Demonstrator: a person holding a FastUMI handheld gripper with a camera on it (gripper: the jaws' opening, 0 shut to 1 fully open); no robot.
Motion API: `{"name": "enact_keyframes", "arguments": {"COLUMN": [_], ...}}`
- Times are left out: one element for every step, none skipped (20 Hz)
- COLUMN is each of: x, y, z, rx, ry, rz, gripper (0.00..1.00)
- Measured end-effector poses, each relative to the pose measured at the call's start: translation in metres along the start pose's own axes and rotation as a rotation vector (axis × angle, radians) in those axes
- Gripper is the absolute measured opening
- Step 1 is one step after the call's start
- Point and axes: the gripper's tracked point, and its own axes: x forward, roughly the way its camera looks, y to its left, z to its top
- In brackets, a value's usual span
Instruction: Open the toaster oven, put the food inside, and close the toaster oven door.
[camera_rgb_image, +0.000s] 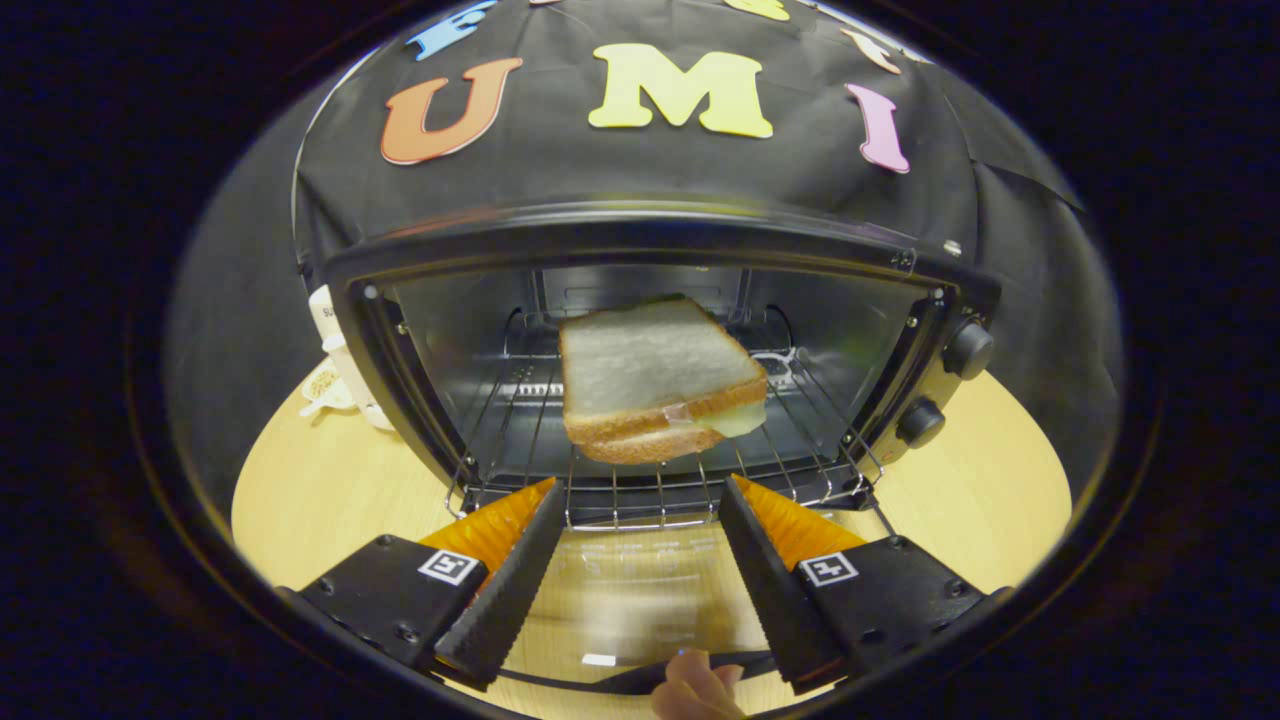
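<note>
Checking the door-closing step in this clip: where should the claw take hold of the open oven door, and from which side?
Take the door by its handle, the dark bar along its free edge, nearest the claw. The glass door lies flat toward the camera, hinged below the rack, so come from underneath that edge and lift up toward the oven. The claw is open, holding nothing; the sandwich sits on the rack.

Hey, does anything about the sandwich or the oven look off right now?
Nothing is spilled or damaged. The sandwich sits on the wire rack inside the toaster oven, slightly askew, with filling poking out one corner. The gripper is open, fingers apart ahead of the rack.
</note>
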Motion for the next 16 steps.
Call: {"name": "enact_keyframes", "arguments": {"x": [-0.004,-0.006,-0.011,-0.015,-0.020,-0.022,-0.026,-0.032,-0.038,-0.045,-0.052,-0.060,-0.068,-0.075,-0.082,-0.088], "y": [-0.001,-0.001,-0.008,-0.013,-0.012,-0.016,-0.021,-0.023,-0.025,-0.028,-0.029,-0.030,-0.033,-0.035,-0.037,-0.035], "z": [-0.002,-0.009,-0.022,-0.035,-0.033,-0.033,-0.038,-0.041,-0.045,-0.049,-0.054,-0.058,-0.061,-0.065,-0.069,-0.071], "rx": [-0.004,0.003,0.013,0.025,0.051,0.042,0.027,0.025,0.030,0.039,0.046,0.046,0.044,0.039,0.036,0.042], "ry": [-0.022,-0.019,0.013,0.038,0.000,-0.020,-0.036,-0.056,-0.073,-0.084,-0.099,-0.113,-0.132,-0.153,-0.168,-0.186], "rz": [0.011,0.018,-0.003,-0.015,-0.005,-0.010,-0.016,-0.015,-0.015,-0.013,-0.011,-0.005,-0.006,-0.007,-0.008,0.002], "gripper": [1.00,1.00,1.00,1.00,1.00,1.00,1.00,1.00,1.00,1.00,1.00,1.00,1.00,1.00,1.00,1.00]}}
